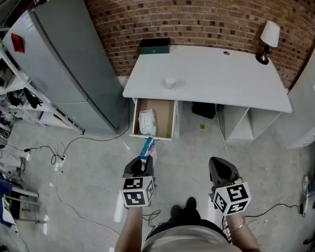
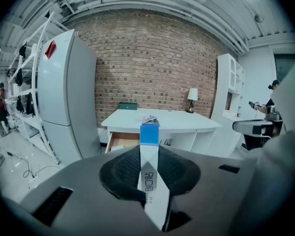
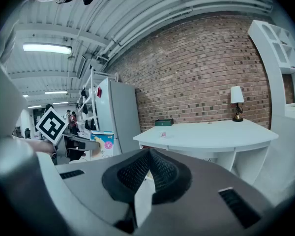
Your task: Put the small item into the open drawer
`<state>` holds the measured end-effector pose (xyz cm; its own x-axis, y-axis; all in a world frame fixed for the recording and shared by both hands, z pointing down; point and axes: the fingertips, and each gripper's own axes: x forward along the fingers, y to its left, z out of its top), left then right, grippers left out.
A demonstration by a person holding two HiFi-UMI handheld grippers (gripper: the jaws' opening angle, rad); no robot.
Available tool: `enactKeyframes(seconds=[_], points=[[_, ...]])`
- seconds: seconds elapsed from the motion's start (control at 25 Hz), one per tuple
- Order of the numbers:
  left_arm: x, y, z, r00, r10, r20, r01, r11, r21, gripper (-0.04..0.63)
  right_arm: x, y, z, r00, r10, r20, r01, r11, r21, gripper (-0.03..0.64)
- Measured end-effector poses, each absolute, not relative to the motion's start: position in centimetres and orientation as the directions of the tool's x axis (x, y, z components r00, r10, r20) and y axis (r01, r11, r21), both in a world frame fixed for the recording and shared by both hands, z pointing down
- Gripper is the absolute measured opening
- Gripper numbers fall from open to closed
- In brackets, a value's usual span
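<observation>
Drawer: The desk's (image 1: 215, 77) single drawer (image 1: 165, 117) stands pulled out at the desk's left end, its wooden floor showing.
Drawer contents: One crumpled white packet (image 1: 147, 123) lies inside, towards the left wall; the floor beside it is bare wood.
Desk compartments: Open white cubbies (image 1: 239, 125) sit under the right half of the desk; what they hold cannot be made out.
Small item: A slim carton (image 1: 146, 147), its narrow edge white with dark printed characters and a blue band at the far end, where a flap sticks up. From the right gripper view its broad face (image 3: 102, 144) is pale blue with a pink round mark.
Where it is: In the air over the concrete floor, just in front of the drawer's front panel and outside the drawer.
Left gripper: The left gripper (image 1: 145, 159) pinches the carton edge-on between its black ribbed pads (image 2: 125, 170), with the blue end pointing at the desk.
Right gripper: The right gripper (image 1: 222, 164) hangs well apart to the right, its jaws pressed together at the tips with nothing between them.
Desktop: A small white round object (image 1: 170, 82) sits near the front, a dark green box (image 1: 154, 45) at the back left corner and a lamp (image 1: 268, 40) at the back right.
Surroundings: A grey refrigerator (image 1: 63, 62) stands left of the desk against a brick wall (image 1: 199, 9).
</observation>
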<state>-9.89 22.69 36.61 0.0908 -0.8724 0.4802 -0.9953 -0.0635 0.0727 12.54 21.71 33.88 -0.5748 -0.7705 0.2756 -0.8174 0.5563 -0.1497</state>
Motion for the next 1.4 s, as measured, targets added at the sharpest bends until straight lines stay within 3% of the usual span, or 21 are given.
enactKeyframes(seconds=[0.92,1.4], points=[[-5.1,22.6,35.4,0.037,-0.879,0.476,-0.999,-0.039,0.004,0.094,18.6,20.6,32.1,-0.590,-0.787,0.179,-0.806,0.561,-0.188,0.008],[-5.8,19.9,35.4,-0.010,-0.880,0.475,-1.000,0.005,-0.011,0.094,18.8,17.5,32.3,-0.600,-0.780,0.174,-0.797,0.566,-0.213,0.008]])
